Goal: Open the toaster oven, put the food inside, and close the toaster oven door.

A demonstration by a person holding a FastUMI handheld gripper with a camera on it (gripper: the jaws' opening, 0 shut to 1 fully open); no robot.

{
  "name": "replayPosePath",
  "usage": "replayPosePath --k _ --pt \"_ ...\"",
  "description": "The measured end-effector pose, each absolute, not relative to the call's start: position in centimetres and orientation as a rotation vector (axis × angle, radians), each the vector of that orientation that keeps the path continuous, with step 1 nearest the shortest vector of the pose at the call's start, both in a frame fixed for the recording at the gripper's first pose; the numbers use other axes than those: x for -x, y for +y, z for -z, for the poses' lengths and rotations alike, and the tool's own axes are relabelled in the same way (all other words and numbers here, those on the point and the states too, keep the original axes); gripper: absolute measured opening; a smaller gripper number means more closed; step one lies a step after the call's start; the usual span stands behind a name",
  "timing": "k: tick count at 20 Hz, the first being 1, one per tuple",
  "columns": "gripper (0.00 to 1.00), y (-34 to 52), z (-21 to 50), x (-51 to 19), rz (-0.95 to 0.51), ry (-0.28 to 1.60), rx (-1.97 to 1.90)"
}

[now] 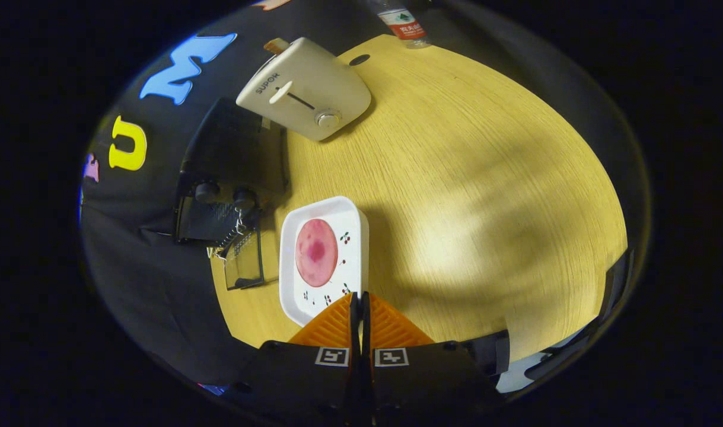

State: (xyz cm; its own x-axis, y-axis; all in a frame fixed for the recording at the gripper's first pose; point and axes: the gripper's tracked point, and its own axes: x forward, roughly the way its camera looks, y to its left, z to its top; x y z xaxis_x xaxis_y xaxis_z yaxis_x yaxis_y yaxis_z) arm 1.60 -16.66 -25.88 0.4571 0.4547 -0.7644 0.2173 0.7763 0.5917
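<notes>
Here, at the table's (468, 178) left edge, the black toaster oven (233, 172) stands with its glass door (245, 261) dropped open. Just beside it, a white tray (352, 228) carries a round pink slice of food (317, 252). At the far edge sits a white toaster (305, 89), with a bottle (403, 24) past it. The gripper (359, 299) is clenched empty, its tips over the tray's near edge.

Dim booth, warm light pooling on the right part of the table (468, 178), soft broad shadows across it, oven (231, 172) nearly lost in darkness, plate (322, 261) brightly lit, strong fisheye bending near the rim, focus fairly sharp, closed fingers (359, 308) slightly soft
</notes>
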Motion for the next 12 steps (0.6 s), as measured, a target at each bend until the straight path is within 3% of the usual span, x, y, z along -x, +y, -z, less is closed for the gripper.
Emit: replayPosePath --k 12 --pt "0.02 -7.4 21.2 6.7 -0.108 0.946 -0.944"
